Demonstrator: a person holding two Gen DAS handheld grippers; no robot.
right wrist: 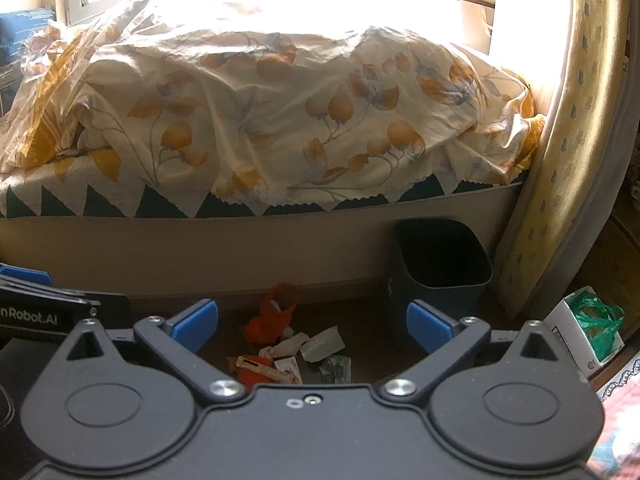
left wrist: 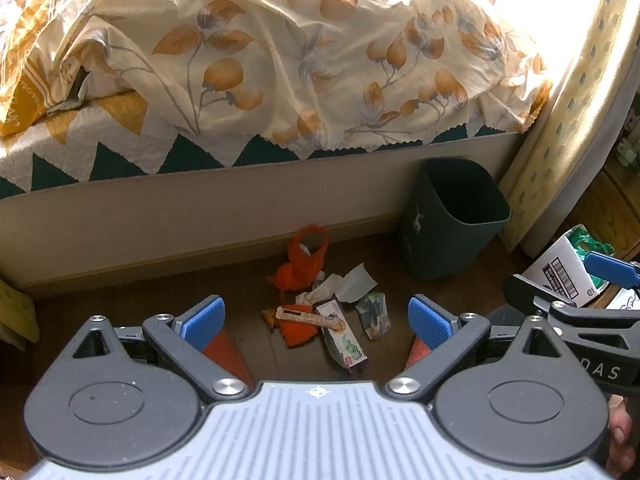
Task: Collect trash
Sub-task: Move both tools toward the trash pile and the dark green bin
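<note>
A bed [left wrist: 280, 184] with a rumpled leaf-print sheet [left wrist: 304, 60] fills the upper part of both views, its pale side panel running along a dark wooden floor [left wrist: 132, 300]. A dark green bin [left wrist: 452, 220] stands upright and open on the floor against the bed's side, toward the right, beside a hanging curtain [left wrist: 560, 128]. A white box with a green bag [left wrist: 568, 268] sits at the floor's right edge.

The trash lies in a loose pile on the floor just left of the bin, close to the bed's side: an orange net bag [left wrist: 304, 260], crumpled white paper [left wrist: 348, 280], a printed wrapper packet [left wrist: 346, 336] and a small crushed wrapper [left wrist: 374, 312].

The left gripper [left wrist: 316, 320] hovers above the pile with jaws spread wide, holding nothing. The right gripper [right wrist: 312, 324] is likewise spread and empty, farther back.

Nothing appears collected yet. The sensible start is one outlying piece, perhaps the crushed wrapper nearest the bin: lower straight over it, close on its bulk rather than a thin edge, then carry it over the bin's rim before letting go.
</note>
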